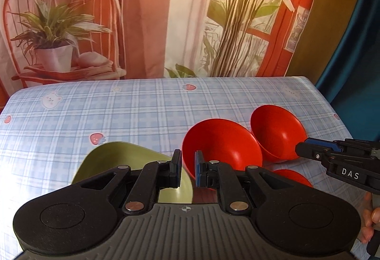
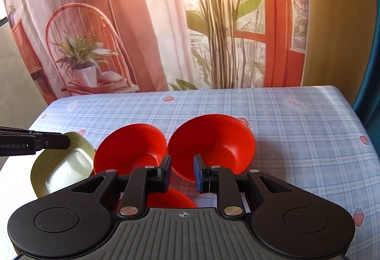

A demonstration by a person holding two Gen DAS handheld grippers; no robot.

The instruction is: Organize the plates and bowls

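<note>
- Left wrist view: left gripper [image 1: 187,170] nearly shut, thin gap between the pads, nothing pinched that I can see.
- Green dish [image 1: 106,165] sits just under and left of the left finger; partly hidden by the gripper body.
- Red bowl [image 1: 220,143] is just ahead and right of the right finger, tilted, rim facing the camera. Second red bowl [image 1: 277,131] further right, touching or overlapping the first – can't tell which.
- A third red piece [image 1: 294,176] peeks out low on the right, mostly hidden.
- Right gripper [image 1: 301,149] comes in from the right, tip at the second bowl's wall; contact unclear.
- Right wrist view: right gripper [image 2: 182,170] jaws opening, small gap, nothing between them. Second bowl [image 2: 213,141] just ahead of the right finger, first bowl [image 2: 130,146] ahead-left.
- Green dish [image 2: 64,165] far left, under the left gripper [image 2: 67,141] tip.
- All on the checked tablecloth [image 2: 296,141].
- Handling, my guess: bowls look like light, stiff plastic, smooth and a bit slippery, not fragile. Pinch the rim wall, one pad inside, one outside. Glossy cloth means they may slide when nudged.
</note>
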